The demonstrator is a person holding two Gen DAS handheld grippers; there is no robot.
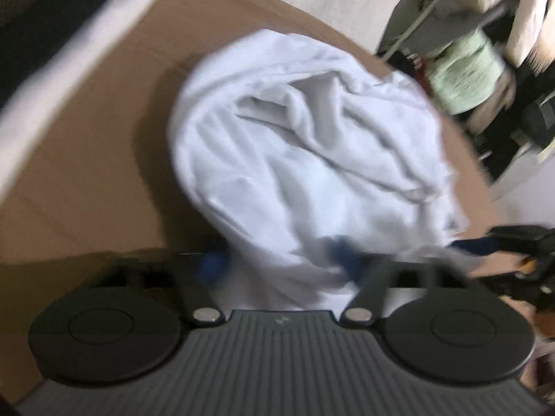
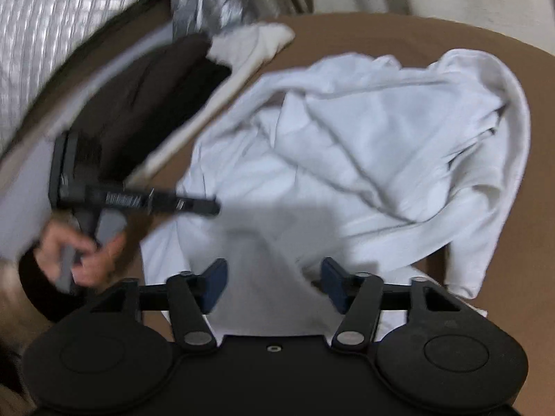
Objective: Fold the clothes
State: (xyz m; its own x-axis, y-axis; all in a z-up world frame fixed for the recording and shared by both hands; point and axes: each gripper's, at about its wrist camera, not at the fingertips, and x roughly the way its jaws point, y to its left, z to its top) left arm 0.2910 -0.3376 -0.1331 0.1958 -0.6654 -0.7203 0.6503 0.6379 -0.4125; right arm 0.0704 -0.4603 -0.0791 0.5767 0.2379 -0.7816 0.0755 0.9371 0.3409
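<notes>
A crumpled white garment lies in a heap on the brown tabletop. My left gripper is at its near edge, blue pads apart, with a blurred fold of the cloth running down between them; it also shows side-on as the left gripper, held by a hand. My right gripper stands open just over the garment's near edge, cloth lying below the gap and neither pad pressing on it. Part of the right gripper shows at the right edge of the left wrist view.
A white-rimmed bin with dark brown cloth sits at the table's left, a small white cloth behind it. Quilted white fabric and a silvery sheet lie beyond. Past the table's right edge stand shelves with a pale green container.
</notes>
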